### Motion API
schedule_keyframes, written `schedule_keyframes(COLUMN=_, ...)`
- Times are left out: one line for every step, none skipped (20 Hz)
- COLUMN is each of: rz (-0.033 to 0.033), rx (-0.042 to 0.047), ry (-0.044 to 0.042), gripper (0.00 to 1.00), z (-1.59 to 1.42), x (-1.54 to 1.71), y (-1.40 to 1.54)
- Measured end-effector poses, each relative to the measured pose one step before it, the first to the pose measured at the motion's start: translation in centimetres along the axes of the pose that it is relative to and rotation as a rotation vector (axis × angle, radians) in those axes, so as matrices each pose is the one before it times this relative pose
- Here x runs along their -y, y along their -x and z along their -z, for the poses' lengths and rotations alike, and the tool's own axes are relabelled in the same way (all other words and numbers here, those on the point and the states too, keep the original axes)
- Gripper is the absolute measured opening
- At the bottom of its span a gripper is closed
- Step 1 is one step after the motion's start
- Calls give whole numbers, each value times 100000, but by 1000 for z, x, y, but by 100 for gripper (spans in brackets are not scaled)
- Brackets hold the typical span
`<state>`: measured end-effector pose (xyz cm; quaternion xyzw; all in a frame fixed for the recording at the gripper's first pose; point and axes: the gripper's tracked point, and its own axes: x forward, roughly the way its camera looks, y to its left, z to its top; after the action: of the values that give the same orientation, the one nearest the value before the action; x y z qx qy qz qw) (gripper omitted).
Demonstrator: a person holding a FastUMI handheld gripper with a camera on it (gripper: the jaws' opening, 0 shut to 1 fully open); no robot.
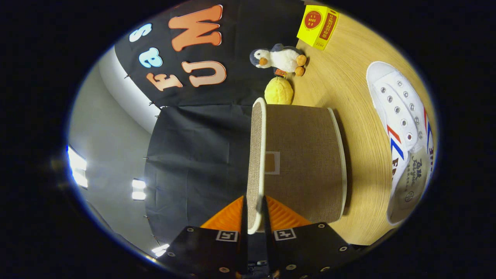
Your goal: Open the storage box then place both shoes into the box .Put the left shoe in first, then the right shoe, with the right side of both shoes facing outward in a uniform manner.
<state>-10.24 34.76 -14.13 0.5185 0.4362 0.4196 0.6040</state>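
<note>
Gripper (255, 217) apparently clamps storage box lid (256, 162).

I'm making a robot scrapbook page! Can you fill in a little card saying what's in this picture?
gripper: gripper, fingers pinching the lid's edge
lid: lid gripped at its rim
box: brown fabric storage box on the wooden table
shoe: white shoe lying beside the box
toys: penguin and yellow plush ball beyond the box
extra: yellow carton
</note>
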Motion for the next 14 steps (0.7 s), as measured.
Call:
schedule_keyframes(rz=-1827, rx=2040, ry=851, gripper=3, z=-110, x=-865, y=-40)
schedule_keyframes(rz=-4174, rx=2818, ry=-295, gripper=1, z=-199, x=-1628, y=-344)
schedule_keyframes(rz=-1261, rx=2520, ry=1255, gripper=1, z=-330, x=-1153, y=217)
schedule_keyframes(rz=1503, rx=1791, ry=3142, gripper=1, z=-85, x=-390, y=-317)
schedule_keyframes(rz=557, rx=357, ry=2640, gripper=1, z=363, x=-707, y=-350)
schedule_keyframes(rz=952, rx=1085, ry=2157, gripper=1, z=70, x=-933, y=-494)
schedule_keyframes(rz=186, rx=1350, ry=2251, gripper=1, z=63, x=-1314, y=-480)
schedule_keyframes(rz=-341, rx=2601, ry=2130, gripper=1, z=-283, x=-1512, y=-735)
schedule_keyframes(rz=-567, rx=2425, ry=2312, gripper=1, z=-356, x=-1619, y=-567)
schedule_keyframes(rz=-3, rx=1551, ry=2837, gripper=1, z=-155, x=-1512, y=-969)
schedule_keyframes(rz=36, rx=1027, ry=3248, gripper=1, z=-16, x=-1166, y=-915)
schedule_keyframes(rz=-190, rx=728, ry=2682, gripper=1, z=-95, x=-1407, y=-1327)
schedule_keyframes(rz=-384, rx=317, ry=2176, gripper=1, z=202, x=-1500, y=-1304)
schedule_keyframes(rz=80, rx=443, ry=1999, gripper=1, z=259, x=-1223, y=-1551)
